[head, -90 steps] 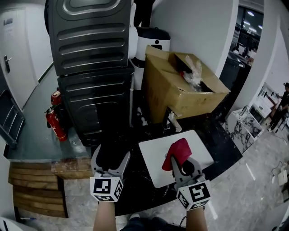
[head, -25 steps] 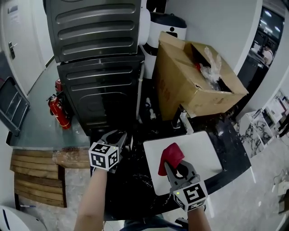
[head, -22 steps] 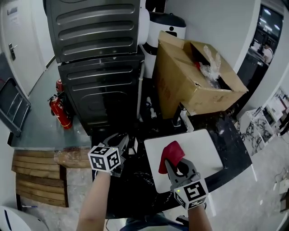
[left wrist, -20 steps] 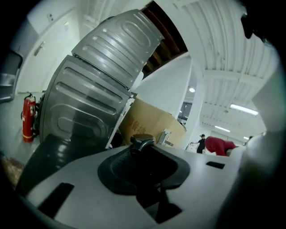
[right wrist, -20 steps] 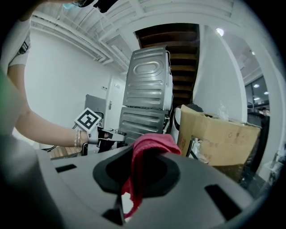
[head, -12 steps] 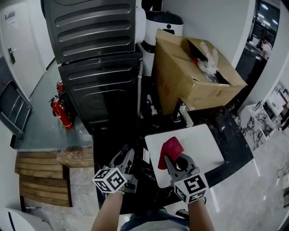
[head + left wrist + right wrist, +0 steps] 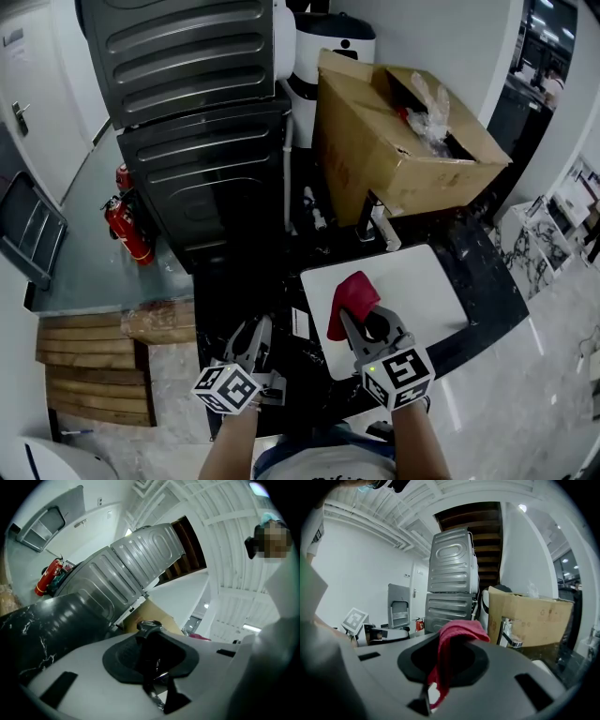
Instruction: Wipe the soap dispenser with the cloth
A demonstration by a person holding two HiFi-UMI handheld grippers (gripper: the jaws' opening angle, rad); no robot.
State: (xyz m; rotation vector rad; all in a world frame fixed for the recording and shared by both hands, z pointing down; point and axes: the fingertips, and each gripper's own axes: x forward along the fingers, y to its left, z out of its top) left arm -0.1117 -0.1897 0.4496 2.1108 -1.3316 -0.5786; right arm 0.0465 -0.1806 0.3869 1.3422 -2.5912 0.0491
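Stacked grey machines (image 7: pixel 187 112) are seen at the back, w/ a cardboard box (image 7: pixel 375 159) beside them. A white sink (image 7: pixel 427 281) is set in the black marble counter (image 7: pixel 492 281). The right gripper (image 7: pixel 364 323) is held over the sink's near-left corner, jaws clamped tight on the red cloth (image 7: pixel 352 298), which is bunched up above them. The left gripper (image 7: pixel 253 330) is held level just left of the sink, jaws nearly together, pinched on the dark soap dispenser (image 7: pixel 150 629), its pump head poking up. Cloth & dispenser are seen apart.

The right tongs (image 7: pixel 443 667) pinch a red cloth (image 7: pixel 461 630), with a faucet (image 7: pixel 506 637) and cardboard box (image 7: pixel 534 616) beyond.
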